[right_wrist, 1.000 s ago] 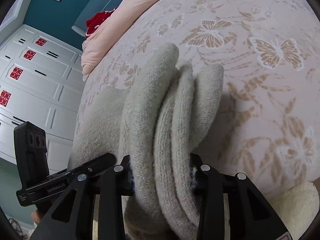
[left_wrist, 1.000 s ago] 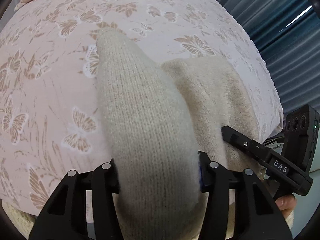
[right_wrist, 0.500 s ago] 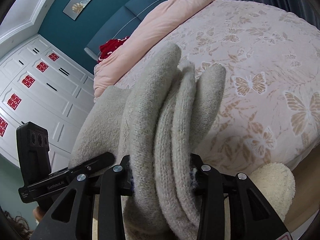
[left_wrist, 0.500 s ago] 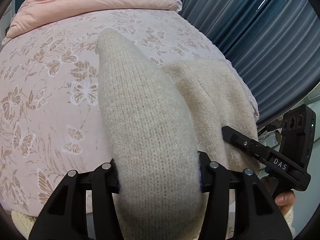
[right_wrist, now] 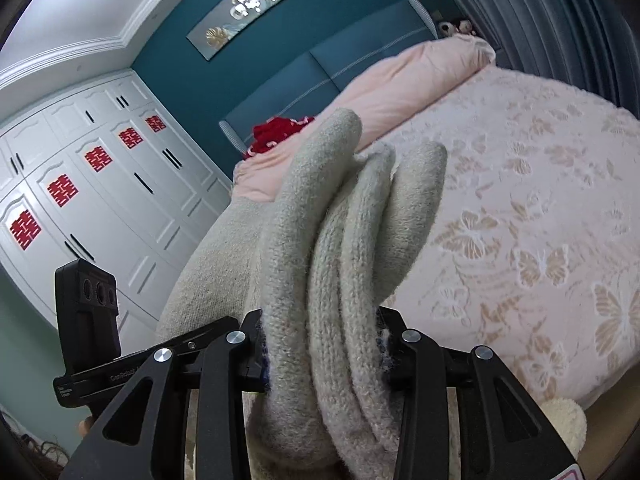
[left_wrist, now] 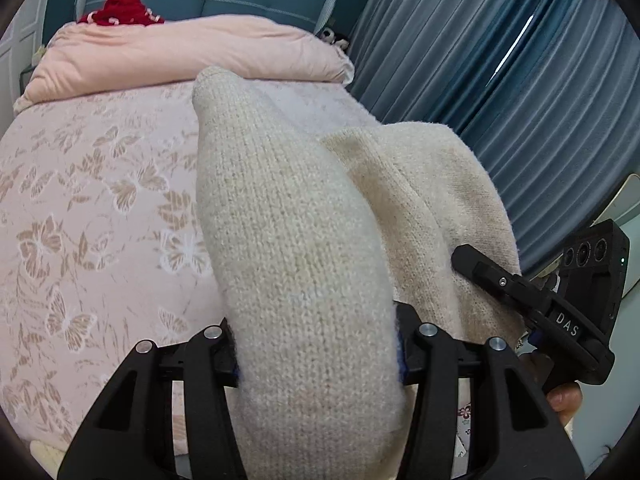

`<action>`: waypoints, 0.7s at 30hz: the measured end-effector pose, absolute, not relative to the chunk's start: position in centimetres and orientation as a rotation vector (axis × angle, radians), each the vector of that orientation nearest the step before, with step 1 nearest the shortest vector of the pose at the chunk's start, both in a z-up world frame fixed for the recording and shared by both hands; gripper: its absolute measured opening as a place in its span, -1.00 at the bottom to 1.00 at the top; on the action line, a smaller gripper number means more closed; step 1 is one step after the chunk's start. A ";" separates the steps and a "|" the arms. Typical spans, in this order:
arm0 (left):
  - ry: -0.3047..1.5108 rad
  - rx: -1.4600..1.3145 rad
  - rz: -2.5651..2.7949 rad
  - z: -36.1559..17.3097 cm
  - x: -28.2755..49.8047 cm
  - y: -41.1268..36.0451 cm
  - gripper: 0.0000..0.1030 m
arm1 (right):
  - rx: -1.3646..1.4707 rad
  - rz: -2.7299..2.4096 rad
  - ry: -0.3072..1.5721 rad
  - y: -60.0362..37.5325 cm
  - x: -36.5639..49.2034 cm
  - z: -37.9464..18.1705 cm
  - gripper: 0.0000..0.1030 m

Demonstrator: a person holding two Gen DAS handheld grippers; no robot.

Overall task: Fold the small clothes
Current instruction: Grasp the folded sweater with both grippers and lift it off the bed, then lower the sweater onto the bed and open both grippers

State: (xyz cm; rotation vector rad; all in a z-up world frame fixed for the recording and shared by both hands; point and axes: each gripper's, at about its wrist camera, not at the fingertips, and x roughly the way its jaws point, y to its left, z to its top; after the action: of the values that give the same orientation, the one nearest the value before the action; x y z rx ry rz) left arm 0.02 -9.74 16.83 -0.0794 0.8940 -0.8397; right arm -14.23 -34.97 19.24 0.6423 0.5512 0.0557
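Observation:
A cream knitted garment [left_wrist: 304,248] hangs between both grippers, lifted off the bed. My left gripper [left_wrist: 316,352] is shut on a thick bunch of its fabric, which sticks forward past the fingers. My right gripper [right_wrist: 320,352] is shut on several bunched folds of the same knitted garment [right_wrist: 340,240]. The right gripper also shows in the left wrist view [left_wrist: 536,296] at the right edge, with the knit stretched toward it. The left gripper shows in the right wrist view [right_wrist: 120,360] at the lower left.
The bed with a pink butterfly cover [left_wrist: 88,216] lies below and ahead. A pink duvet [left_wrist: 180,52] and a red item [left_wrist: 120,10] lie at the teal headboard. Blue curtains [left_wrist: 520,100] stand to the right. White wardrobes [right_wrist: 80,184] stand to the left. A cream fluffy item [right_wrist: 564,420] lies by the bed's near edge.
Both grippers have risen and tilted up with the knitted garment; the views now take in the headboard, wall and curtains instead of only the bed cover. The grips are unchanged.

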 end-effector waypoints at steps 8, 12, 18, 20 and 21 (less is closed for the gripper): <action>0.588 -0.106 -0.927 27.6 -1.4 -5.1 -0.04 | 0.517 0.135 0.286 -31.4 -15.9 29.6 -0.30; 0.478 -0.122 -0.933 31.0 -1.2 -1.3 -0.03 | 0.474 0.212 0.192 -28.9 -15.4 32.8 -0.30; 0.373 -0.120 -0.870 33.4 -0.6 3.7 -0.02 | 0.449 0.327 0.138 -25.6 -12.8 34.3 -0.28; 0.366 -0.120 -0.844 33.5 0.0 5.0 -0.01 | 0.455 0.356 0.147 -24.7 -11.5 34.1 -0.28; 0.372 -0.130 -0.834 33.3 0.6 5.7 -0.01 | 0.461 0.368 0.157 -24.3 -10.9 33.9 -0.27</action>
State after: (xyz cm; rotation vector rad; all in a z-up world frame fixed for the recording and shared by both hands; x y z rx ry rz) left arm 0.58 5.73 33.27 -0.1296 0.3723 -0.8344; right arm -10.92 -24.32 33.92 0.4606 0.1566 0.3679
